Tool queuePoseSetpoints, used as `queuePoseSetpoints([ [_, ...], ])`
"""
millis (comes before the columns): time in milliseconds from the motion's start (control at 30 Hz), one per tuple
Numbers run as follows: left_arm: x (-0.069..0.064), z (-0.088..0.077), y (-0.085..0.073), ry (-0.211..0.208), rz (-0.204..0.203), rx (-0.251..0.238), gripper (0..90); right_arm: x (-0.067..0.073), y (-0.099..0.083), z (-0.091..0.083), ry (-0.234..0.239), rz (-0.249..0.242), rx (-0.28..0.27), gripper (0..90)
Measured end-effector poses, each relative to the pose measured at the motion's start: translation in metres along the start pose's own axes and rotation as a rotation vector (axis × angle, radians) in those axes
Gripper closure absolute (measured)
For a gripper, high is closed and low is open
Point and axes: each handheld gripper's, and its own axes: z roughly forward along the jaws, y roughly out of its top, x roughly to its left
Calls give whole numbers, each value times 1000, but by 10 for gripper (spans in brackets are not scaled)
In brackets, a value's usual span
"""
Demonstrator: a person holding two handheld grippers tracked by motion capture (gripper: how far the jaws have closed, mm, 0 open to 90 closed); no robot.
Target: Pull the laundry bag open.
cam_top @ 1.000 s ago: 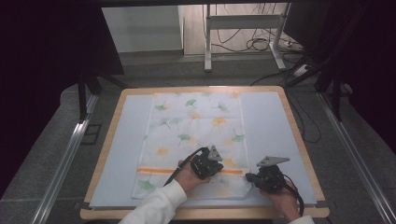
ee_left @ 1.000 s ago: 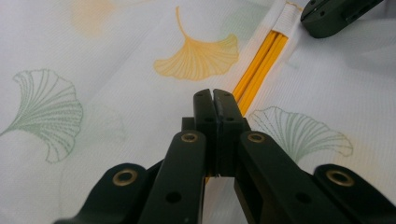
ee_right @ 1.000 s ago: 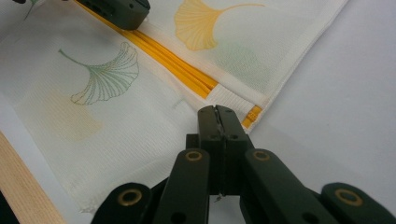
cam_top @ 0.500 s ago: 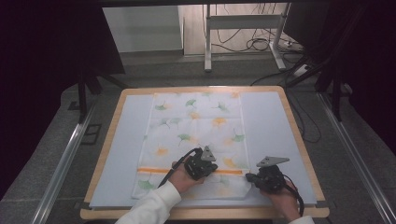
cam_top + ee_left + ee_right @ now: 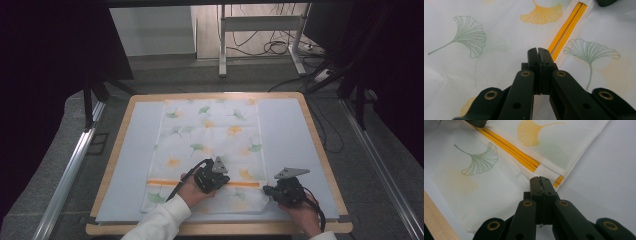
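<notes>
A white cloth [image 5: 210, 135] printed with green and yellow ginkgo leaves lies flat on the pale mat [image 5: 287, 130]. An orange stripe [image 5: 165, 181] crosses it near the front. My left gripper [image 5: 225, 180] sits on the cloth by the stripe, its jaws pressed together at the tips [image 5: 539, 51] next to the orange stripe [image 5: 564, 32]. My right gripper [image 5: 266, 190] rests at the cloth's front right edge, jaws also together [image 5: 539, 179], tips at the folded hem [image 5: 549, 173]. I see nothing between either pair of jaws.
A wooden rim [image 5: 320, 150] frames the mat, with bare mat strips left and right of the cloth. The table's wooden front edge [image 5: 439, 217] is close to my right gripper. A metal stand and cables [image 5: 260, 45] are on the floor beyond.
My left gripper has shifted slightly left and toward the front along the orange stripe. The right gripper has stayed in place.
</notes>
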Motion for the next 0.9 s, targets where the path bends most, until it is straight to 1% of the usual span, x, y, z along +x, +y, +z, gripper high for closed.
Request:
queuePoseSetpoints([
  [133,2,-3,-3,8,-1,5,900,0,0,0,-3,-2,1,895],
  [167,2,-3,-4,8,-11,-2,900,0,0,0,-3,-2,1,894],
  [300,5,-7,-9,8,-21,-6,900,0,0,0,0,1,0,894],
  [400,6,-9,-11,10,-20,-4,900,0,0,0,-2,0,0,894],
  [700,10,-16,-20,17,-35,-1,900,0,0,0,-3,0,0,895],
  [900,11,-18,-21,17,-31,2,900,0,0,0,-2,-1,1,894],
])
